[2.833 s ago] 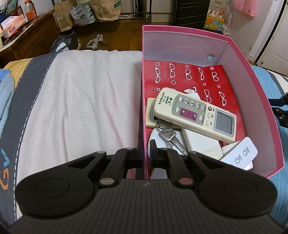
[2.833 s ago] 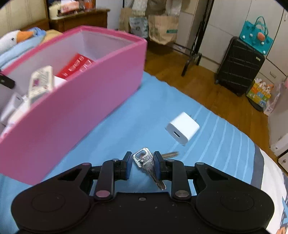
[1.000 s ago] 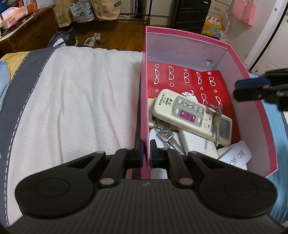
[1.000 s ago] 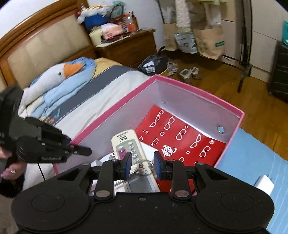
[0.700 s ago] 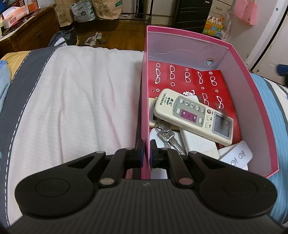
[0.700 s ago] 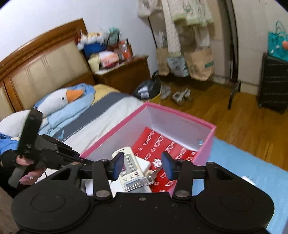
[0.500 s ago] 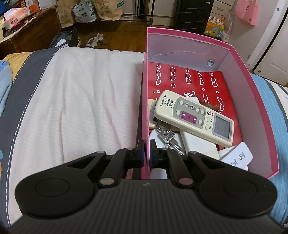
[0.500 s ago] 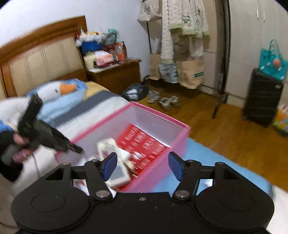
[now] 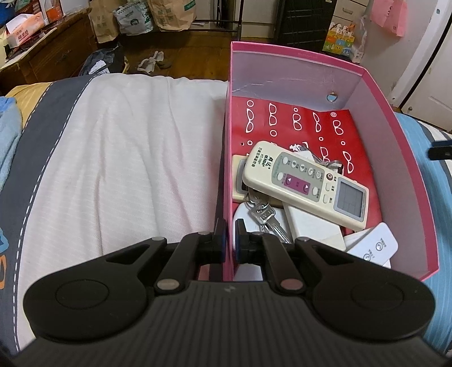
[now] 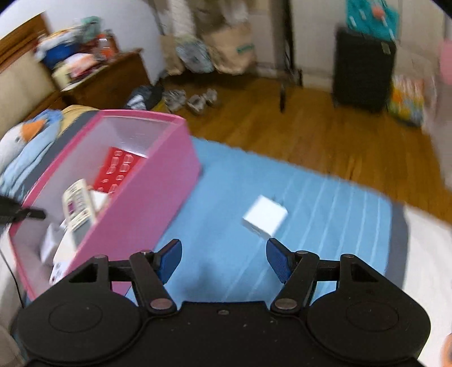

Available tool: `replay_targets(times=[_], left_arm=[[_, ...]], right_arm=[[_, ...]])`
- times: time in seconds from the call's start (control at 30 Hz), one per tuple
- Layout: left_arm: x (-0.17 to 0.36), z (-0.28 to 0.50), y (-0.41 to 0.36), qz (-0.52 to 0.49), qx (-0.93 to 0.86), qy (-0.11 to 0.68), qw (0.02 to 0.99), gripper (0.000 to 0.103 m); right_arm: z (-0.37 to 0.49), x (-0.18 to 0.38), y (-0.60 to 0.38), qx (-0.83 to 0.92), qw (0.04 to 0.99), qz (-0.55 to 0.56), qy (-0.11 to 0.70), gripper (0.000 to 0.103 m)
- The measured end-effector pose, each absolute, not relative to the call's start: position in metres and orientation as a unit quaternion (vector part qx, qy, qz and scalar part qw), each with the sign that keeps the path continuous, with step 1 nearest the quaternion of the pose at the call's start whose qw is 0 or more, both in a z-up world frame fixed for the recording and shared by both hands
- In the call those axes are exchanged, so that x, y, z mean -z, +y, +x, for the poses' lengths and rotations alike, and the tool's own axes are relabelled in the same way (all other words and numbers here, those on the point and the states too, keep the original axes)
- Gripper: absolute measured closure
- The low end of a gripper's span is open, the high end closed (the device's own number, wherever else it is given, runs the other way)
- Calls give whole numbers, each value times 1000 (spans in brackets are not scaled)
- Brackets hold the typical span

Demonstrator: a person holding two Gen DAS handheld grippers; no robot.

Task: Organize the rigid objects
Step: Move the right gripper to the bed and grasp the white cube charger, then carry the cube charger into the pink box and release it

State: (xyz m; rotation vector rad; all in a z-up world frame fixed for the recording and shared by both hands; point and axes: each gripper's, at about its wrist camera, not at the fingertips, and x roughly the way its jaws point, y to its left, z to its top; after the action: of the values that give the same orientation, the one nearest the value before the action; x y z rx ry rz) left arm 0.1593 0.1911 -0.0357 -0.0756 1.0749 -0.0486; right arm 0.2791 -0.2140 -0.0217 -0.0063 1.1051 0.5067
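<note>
Bedroom clutter aside, your left tongs (image 9: pixel 231 235) pinch the pink box (image 9: pixel 401 135) wall, steadying it. Your right tongs (image 10: pixel 223 258) gape wide, empty, with the white charger (image 10: pixel 264 217) at one o'clock on the bed's blue sheet (image 10: pixel 325 225).

Warm brown wooden plank floor (image 10: pixel 325 135) beyond the bed, strewn with pale shoes (image 10: pixel 192 98). Dark wooden nightstand (image 10: pixel 113 82) piled with clutter beside a padded beige headboard (image 10: pixel 19 84). Brown paper bags (image 9: pixel 169 12) along the far wall; black hard-shell suitcase (image 10: pixel 364 73) near white cupboard doors.
</note>
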Motion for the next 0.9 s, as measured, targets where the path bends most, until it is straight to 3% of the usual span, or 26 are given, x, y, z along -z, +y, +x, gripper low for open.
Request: replay_targets(times=[0.37,0.77,0.87,0.9], left_arm=[[39,162,194,-46,19,519,853,98],[42,163,196,-50,28,517,854,98],[41,163,197,-51,29,516,855,98],[40,162,197,-51,29,515,855,98]], right_arm=[[343,78,-219,-170,769,113,606,32],[373,96,-206,-124,771,124,612,31],[363,91,-195,-107,788,55,604,50],[360,90,-188,-116,793,26,597,50]])
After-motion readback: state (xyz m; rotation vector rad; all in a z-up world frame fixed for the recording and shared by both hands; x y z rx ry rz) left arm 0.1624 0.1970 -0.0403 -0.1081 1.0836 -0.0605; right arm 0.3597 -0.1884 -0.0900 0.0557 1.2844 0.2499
